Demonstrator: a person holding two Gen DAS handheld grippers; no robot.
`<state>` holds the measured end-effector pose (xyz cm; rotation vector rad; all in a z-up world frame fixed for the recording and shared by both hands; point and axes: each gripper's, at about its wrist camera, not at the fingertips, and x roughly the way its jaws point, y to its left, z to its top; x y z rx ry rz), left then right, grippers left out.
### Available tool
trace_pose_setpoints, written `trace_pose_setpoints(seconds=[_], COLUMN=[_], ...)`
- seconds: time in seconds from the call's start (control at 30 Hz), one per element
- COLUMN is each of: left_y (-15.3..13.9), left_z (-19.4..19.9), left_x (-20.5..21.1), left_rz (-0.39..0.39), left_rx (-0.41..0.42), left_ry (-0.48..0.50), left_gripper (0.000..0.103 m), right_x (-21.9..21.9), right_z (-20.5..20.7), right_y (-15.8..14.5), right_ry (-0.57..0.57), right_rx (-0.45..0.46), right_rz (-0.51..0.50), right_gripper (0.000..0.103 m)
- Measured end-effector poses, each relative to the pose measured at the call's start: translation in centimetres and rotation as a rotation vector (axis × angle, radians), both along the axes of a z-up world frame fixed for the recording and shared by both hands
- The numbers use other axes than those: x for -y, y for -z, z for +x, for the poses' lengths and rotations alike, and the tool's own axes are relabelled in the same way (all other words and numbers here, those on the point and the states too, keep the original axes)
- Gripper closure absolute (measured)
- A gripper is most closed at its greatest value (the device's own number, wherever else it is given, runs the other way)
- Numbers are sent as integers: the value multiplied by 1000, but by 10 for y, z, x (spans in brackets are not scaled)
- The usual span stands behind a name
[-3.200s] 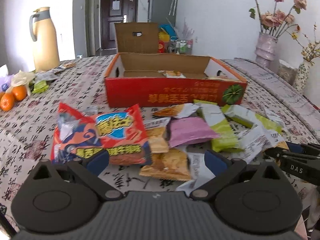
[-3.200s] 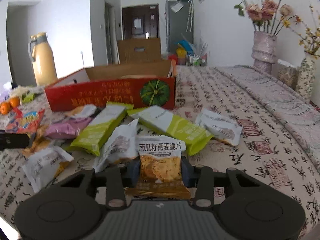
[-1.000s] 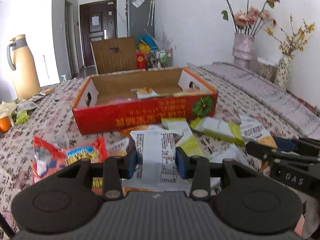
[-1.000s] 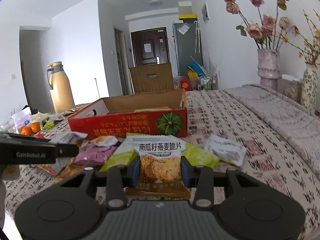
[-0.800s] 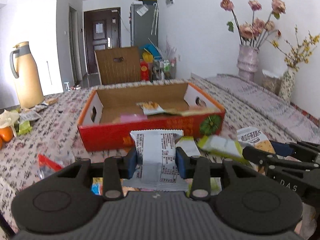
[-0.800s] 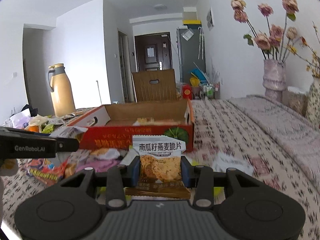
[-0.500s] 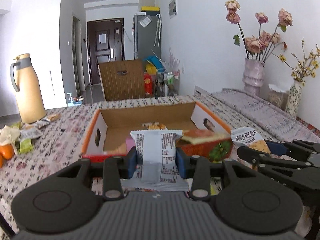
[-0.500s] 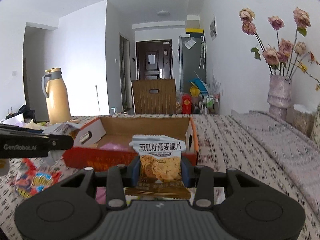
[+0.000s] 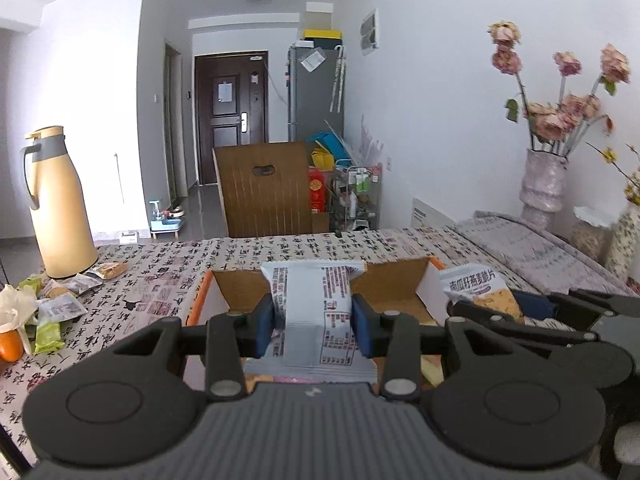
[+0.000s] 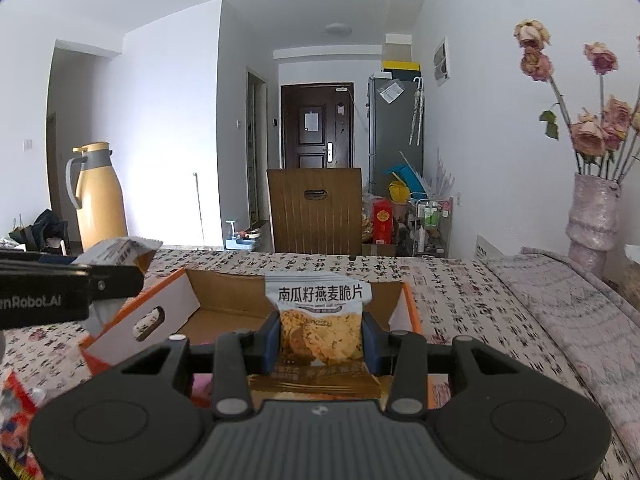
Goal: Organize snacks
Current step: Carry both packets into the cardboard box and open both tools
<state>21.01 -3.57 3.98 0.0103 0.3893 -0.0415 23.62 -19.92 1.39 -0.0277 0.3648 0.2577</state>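
Note:
My left gripper (image 9: 313,324) is shut on a white snack packet (image 9: 316,304) whose printed back faces me. It hangs over the near side of the open red cardboard box (image 9: 240,288). My right gripper (image 10: 321,340) is shut on an orange-and-white oat crisp packet (image 10: 320,320), also held above the box (image 10: 168,300). Each gripper shows in the other's view: the right gripper (image 9: 516,304) with its crisp packet (image 9: 476,286) at the right edge, the left gripper (image 10: 116,276) with its white packet (image 10: 120,250) at the left edge. Most of the box floor is hidden.
A yellow thermos (image 9: 56,204) stands at the far left of the patterned tablecloth (image 9: 160,264), with small packets (image 9: 60,304) and an orange (image 9: 10,346) near it. A vase of dried roses (image 9: 544,184) stands at right. A red chip bag (image 10: 16,412) lies at lower left.
Both grippers rose and moved forward with their packets, from above the loose snack pile to over the box. The pile has dropped out of view beneath them.

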Motion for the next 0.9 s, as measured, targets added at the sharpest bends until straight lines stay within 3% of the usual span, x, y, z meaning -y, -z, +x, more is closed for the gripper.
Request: trace_pose_setpoints(seconds=[0.27, 0.57, 0.63, 0.67, 0.7, 0.73, 0.77, 0.8, 0.9], left_y=[28, 46, 45, 44, 43, 41, 40, 38, 35], left_z=[40, 51, 49, 48, 46, 44, 41, 39, 36], left_x=[-17, -28, -29, -29, -29, -29, -28, -28, -27], left_rz=[-26, -39, -46, -46, -44, -40, -37, -36, -34], left_rx=[-62, -130, -130, -126, -115, -100, -85, -64, -46], left_ry=[-52, -78, -76, -79, -87, -95, -105, -114, -117], left_gripper=[62, 61, 54, 42, 34, 17, 4, 2, 0], right_x=[-3, -1, 1, 2, 3, 4, 5, 7, 11], right_z=[39, 42, 42, 41, 40, 39, 38, 36, 34], right_y=[18, 31, 30, 30, 29, 29, 28, 27, 25], right_ry=[15, 21, 29, 28, 30, 37, 43, 49, 52], right_rx=[-61, -100, -98, -96, -92, -84, -77, -69, -56], right_rz=[-1, 5, 15, 22, 27, 31, 36, 43, 66], right_gripper=[63, 61, 61, 56, 44, 37, 22, 12, 1])
